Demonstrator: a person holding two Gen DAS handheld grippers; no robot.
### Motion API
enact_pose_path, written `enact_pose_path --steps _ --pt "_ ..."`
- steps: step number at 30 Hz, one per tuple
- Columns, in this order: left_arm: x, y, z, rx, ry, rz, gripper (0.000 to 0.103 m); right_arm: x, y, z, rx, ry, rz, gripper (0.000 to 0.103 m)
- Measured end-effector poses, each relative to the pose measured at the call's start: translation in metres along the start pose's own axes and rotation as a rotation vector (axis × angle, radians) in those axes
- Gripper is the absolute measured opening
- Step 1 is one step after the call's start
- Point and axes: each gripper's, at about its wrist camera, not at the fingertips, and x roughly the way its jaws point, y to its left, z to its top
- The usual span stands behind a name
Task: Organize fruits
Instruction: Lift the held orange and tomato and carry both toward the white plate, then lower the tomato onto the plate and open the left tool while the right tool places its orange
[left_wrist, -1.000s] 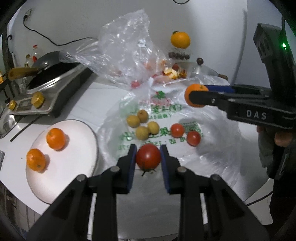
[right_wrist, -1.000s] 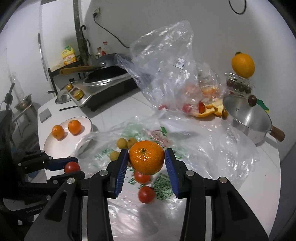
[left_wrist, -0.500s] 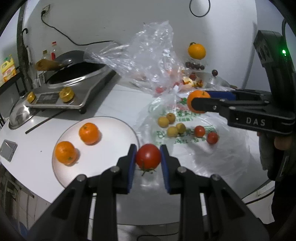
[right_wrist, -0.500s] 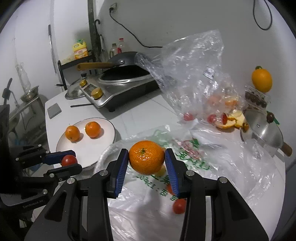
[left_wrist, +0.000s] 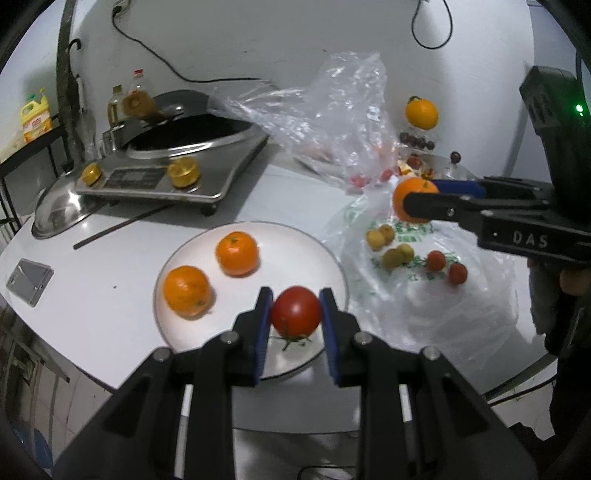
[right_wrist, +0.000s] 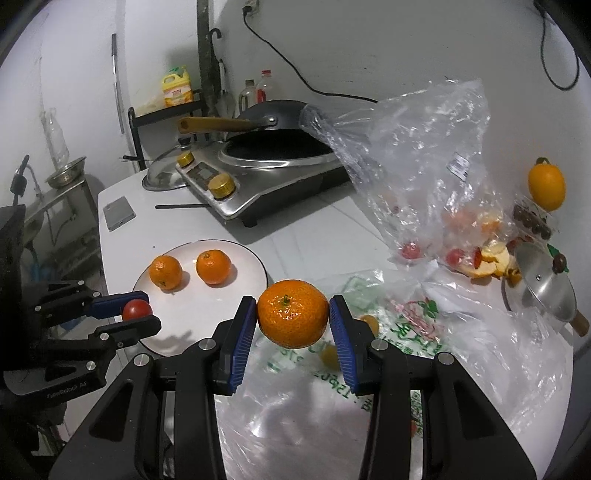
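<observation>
My left gripper (left_wrist: 295, 314) is shut on a red tomato (left_wrist: 296, 311) and holds it over the near edge of a white plate (left_wrist: 295, 240). Two oranges (left_wrist: 236, 253) (left_wrist: 186, 291) lie on that plate. My right gripper (right_wrist: 293, 319) is shut on an orange tangerine (right_wrist: 293, 313) above a flat plastic bag (right_wrist: 406, 369), to the right of the plate (right_wrist: 243, 254). It also shows in the left wrist view (left_wrist: 415, 199). Small yellow fruits (left_wrist: 386, 242) and two small tomatoes (left_wrist: 447, 266) lie on the bag.
An induction cooker with a black wok (left_wrist: 177, 162) stands at the back left, a chopstick (left_wrist: 118, 227) in front of it. A crumpled clear bag (right_wrist: 417, 173) with fruit, a pot lid (right_wrist: 546, 288) and a phone (right_wrist: 118, 213) lie on the white table.
Both grippers moved left with their fruit. The tomato now hangs over the plate's near edge; the tangerine has come closer to the plate.
</observation>
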Motion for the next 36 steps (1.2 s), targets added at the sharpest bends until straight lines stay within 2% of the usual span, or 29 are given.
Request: enact_pose_path --steps 17,36 --pt "0.013 0.044 -0.019 -0.022 0.022 0.103 0.026 0.036 0.038 0.014 -0.06 0.048 0.04 0.043" --pt "0.033 0.054 -0.022 -0.017 0.057 0.098 0.026 0.099 0.052 0.013 -0.063 0.132 0.092 0.043"
